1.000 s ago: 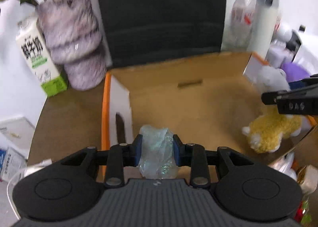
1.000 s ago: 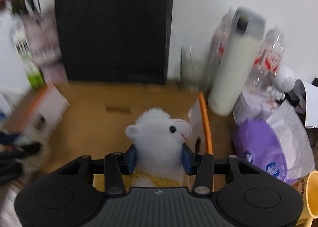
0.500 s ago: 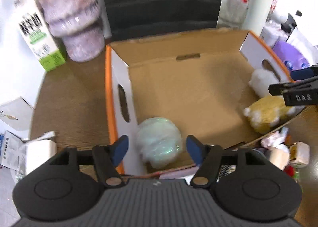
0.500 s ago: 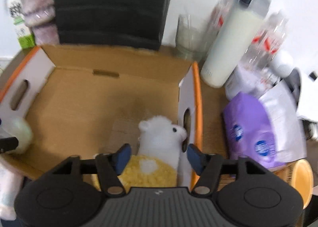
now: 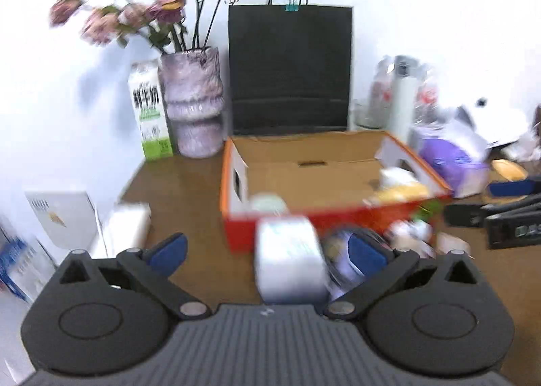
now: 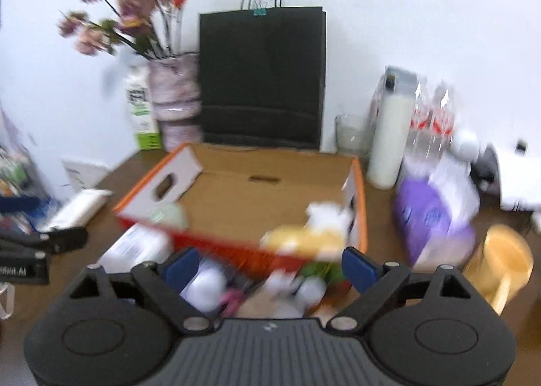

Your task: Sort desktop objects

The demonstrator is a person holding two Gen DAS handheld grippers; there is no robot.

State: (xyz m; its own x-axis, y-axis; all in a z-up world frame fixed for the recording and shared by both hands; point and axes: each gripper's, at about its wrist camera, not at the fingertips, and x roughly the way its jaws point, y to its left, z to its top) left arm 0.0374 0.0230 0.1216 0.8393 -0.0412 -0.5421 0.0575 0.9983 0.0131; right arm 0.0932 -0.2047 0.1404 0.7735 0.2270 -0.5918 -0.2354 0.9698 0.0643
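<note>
An orange-edged cardboard box [image 5: 304, 145] [image 6: 361, 183] stands open on the brown desk. A pale green wad [image 5: 268, 203] [image 6: 169, 213] lies in its near left corner. A white and yellow plush toy [image 5: 399, 183] [image 6: 314, 230] lies in its near right corner. My left gripper [image 5: 267, 250] is open and empty, pulled back in front of the box, above a white packet [image 5: 289, 264]. My right gripper [image 6: 267, 262] is open and empty, above a blurred heap of small items [image 6: 280, 288] in front of the box.
A black paper bag [image 5: 290, 68], a purple vase with flowers [image 5: 192, 101] and a milk carton [image 5: 150, 115] stand behind the box. A white bottle [image 6: 389, 135], purple pack [image 6: 432, 217] and yellow cup [image 6: 503, 257] are to the right. A white pack [image 5: 126, 223] lies left.
Both grippers opened, letting go of the green wad and the plush toy inside the box, then pulled back and up away from the box.
</note>
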